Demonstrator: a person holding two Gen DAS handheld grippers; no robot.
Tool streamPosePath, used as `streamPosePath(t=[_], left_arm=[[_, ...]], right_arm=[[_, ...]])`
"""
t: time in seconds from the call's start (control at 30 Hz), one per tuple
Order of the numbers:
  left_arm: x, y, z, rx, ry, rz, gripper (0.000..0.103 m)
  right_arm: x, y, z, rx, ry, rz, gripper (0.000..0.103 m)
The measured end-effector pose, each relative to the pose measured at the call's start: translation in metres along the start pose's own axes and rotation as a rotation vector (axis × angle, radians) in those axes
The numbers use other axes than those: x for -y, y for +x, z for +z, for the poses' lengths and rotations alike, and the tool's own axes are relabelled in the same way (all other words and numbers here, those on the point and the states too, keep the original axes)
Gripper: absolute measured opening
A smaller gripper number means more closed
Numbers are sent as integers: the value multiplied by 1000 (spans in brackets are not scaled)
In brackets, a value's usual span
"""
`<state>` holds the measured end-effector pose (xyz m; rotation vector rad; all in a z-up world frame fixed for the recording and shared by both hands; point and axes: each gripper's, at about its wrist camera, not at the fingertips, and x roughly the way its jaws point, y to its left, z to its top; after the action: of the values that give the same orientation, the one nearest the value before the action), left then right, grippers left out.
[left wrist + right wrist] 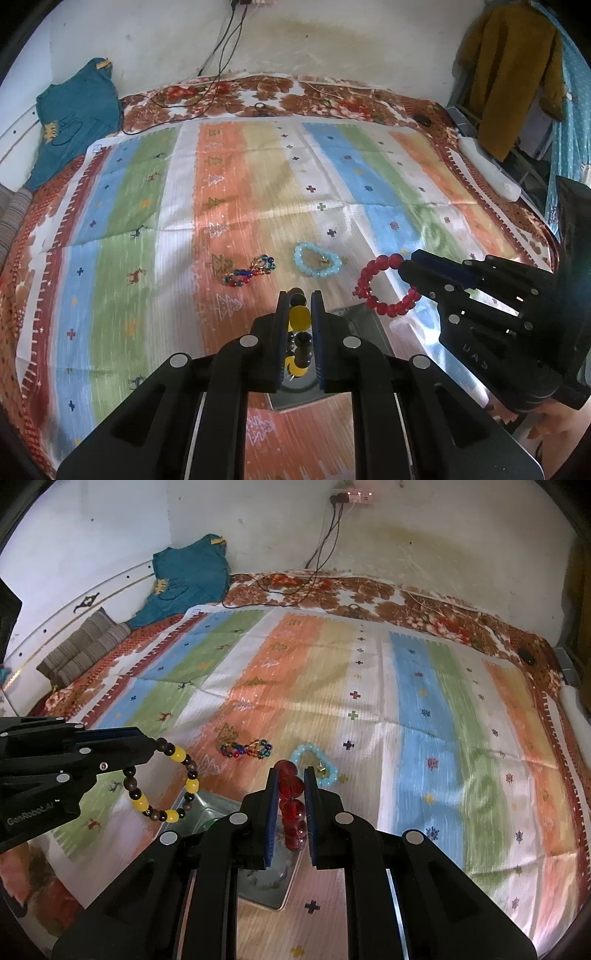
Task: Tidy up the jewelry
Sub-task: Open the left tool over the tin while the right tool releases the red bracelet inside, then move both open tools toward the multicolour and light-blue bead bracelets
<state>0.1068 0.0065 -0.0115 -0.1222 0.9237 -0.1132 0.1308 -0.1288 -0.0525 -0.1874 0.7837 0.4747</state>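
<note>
My left gripper (299, 299) is shut on a yellow-and-dark bead bracelet (299, 319); the bracelet hangs as a loop in the right wrist view (162, 786), with the left gripper (153, 749) at the left. My right gripper (290, 775) is shut on a red bead bracelet (291, 805), which also shows as a ring in the left wrist view (386, 284), held by the right gripper (404, 267). Both hang above a shiny metal tray (271, 882), also seen in the left wrist view (364, 323). A light blue bracelet (317, 258) and a multicoloured bead bracelet (249, 271) lie on the striped cloth.
The striped cloth (258, 184) covers a bed with a floral sheet (277, 92). A teal garment (77, 110) lies at the back left, cables (218, 66) run down the wall, and a mustard garment (513, 74) hangs at the right. Folded striped fabric (85, 646) lies at the left.
</note>
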Motion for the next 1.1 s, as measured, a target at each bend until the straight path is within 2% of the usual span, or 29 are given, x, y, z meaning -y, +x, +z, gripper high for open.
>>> streamPosePath(t=[0.2,0.3,0.37,0.4,0.43,0.47,0.7,0.9,0.97,1.1], left_arm=[[1,-7,-10,3,0,-5,11],[3,-6,-14,-20,4,-17,12],[2,-7,-17,-17,-4,9,14],[1,-9,-17,-11,-7,20,17],[0,-10,-17,-6,-7,28,25],[-1,-11,-17,-4,-8,31,30],[-9,-3,-17,-29,-22,50,31],[-12,-1,-16,-35,-25,50,39],[-14,1,-16,-44,-21,53,46],[-20,11,-14,-70,-7,76,48]], right_arm=[[-5,-7,-10,-1,-11,12,14],[-7,-9,-12,-5,-12,34,14],[-6,-11,-14,0,0,44,15],[-5,-11,-14,-1,3,30,21],[-2,-11,-13,0,9,16,27],[1,-10,-13,1,17,11,39],[17,2,-13,-36,59,2,40],[22,12,-9,-58,53,16,40],[22,14,-8,-67,43,16,40],[23,17,-5,-71,44,25,47]])
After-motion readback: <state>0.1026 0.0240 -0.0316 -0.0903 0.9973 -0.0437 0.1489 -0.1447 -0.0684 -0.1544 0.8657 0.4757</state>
